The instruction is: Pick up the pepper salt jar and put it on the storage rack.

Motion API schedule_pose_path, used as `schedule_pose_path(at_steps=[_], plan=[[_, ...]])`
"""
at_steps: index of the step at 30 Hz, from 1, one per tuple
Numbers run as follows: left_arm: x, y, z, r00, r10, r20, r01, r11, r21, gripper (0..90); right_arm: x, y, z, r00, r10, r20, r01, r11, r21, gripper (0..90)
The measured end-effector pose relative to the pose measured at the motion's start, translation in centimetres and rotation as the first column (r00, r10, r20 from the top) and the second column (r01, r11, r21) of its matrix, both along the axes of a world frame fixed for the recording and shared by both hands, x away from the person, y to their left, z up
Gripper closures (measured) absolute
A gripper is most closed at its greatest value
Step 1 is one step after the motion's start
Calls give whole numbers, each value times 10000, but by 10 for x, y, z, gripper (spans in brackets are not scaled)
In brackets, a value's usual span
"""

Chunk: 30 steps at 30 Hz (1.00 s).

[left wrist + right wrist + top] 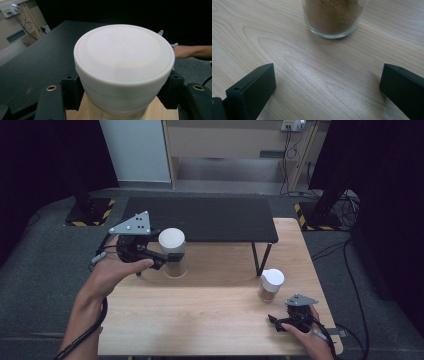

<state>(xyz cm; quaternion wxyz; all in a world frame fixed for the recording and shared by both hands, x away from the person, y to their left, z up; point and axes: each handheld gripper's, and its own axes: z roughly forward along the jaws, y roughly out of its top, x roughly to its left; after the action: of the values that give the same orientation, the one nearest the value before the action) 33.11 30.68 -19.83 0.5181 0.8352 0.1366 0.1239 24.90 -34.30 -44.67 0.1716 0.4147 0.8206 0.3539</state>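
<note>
- The wooden counter [200, 315] carries everything here, and I place the rest against it.
- A black shelf [200, 217] on thin legs stands across the counter's far half, its top bare.
- At the counter's far left, just in front of the shelf's edge, is a clear jar with a wide white lid [123, 53]; in the high view it stands at [172, 251].
- My left gripper [162, 256] reaches in from the left, grey plate on top, and its fingers [72, 92] are clenched on that jar, pressing either side just below the lid's rim.
- Near the counter's right edge, beside the shelf's front leg, stands a smaller glass jar of brown powder [271, 285] with a white cap; its base shows at [334, 17].
- My right gripper [280, 322] rests low at the counter's near right corner, pointing toward the powder jar and apart from it.
- Its fingers [253, 87] are released, spread wide with bare wood between them, holding nothing.
- My left hand [112, 272] wraps the left gripper's handle, cable trailing back along my forearm.
</note>
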Motion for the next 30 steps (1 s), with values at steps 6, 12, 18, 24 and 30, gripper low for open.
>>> schedule_pose_path(at_steps=[6, 12, 18, 24, 30], plan=[[10, -1, 6, 9999, 124, -35, -124, 9999, -28, 331, 0, 0, 0, 10000, -10, -10, 10, 10000, 5, 13], [19, -2, 14, 9997, 233, -33, -233, 9997, 103, 331, 0, 0, 0, 10000, 13, 11, -13, 10000, -7, 14], [27, 2, 17, 9992, 392, 24, -392, 9992, 23, 331, 0, 0, 0, 10000, 4, 1, -4, 10000, -5, 13], [37, 4, 22, 9976, 692, 75, -693, 9974, 204, 331, 0, 0, 0, 10000, 0, -1, 0, 10000, -3, 14], [49, 8, 22, 9957, 927, 74, -928, 9956, 133, 331, 0, 0, 0, 10000, 14, 11, -14, 10000, -7, 14]])
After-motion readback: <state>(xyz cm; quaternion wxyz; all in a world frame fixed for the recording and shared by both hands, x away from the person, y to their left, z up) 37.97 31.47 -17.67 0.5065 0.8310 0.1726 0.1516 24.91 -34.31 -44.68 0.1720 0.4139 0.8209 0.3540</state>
